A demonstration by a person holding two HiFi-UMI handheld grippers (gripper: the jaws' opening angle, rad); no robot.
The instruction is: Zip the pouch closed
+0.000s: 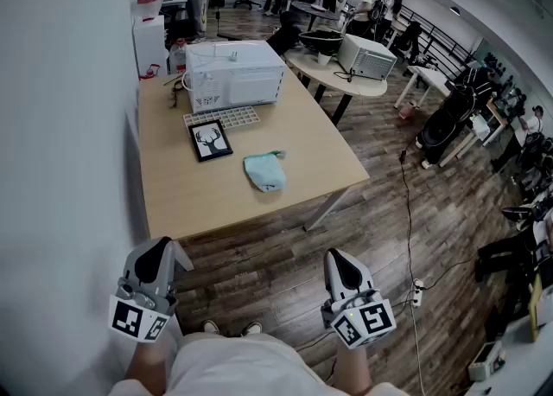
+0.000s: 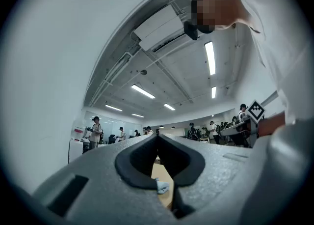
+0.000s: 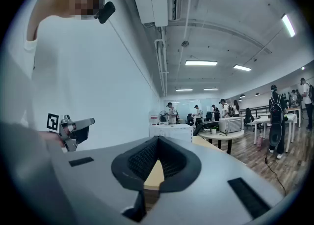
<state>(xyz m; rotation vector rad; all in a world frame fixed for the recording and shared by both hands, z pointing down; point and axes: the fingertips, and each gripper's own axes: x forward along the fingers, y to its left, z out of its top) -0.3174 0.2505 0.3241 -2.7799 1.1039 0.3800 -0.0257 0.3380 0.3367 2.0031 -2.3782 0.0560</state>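
On the table (image 1: 328, 156), one pouch (image 1: 264, 171), perhaps unzipped; left hand-held gripper (image 1: 162, 245) and right hand-held gripper (image 1: 338, 256) both closed, empty.

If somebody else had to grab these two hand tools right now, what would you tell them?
Left gripper: shut, empty, held low by the body, short of the table.
Right gripper: likewise shut and empty.
Pouch: light blue, lying on the table to the right of a framed picture; nothing touches it.
Done: nothing, it seems; the zip is too small to read from here.
Left: reach in, steady the pouch with one gripper, and probably pull the zip shut with the other.
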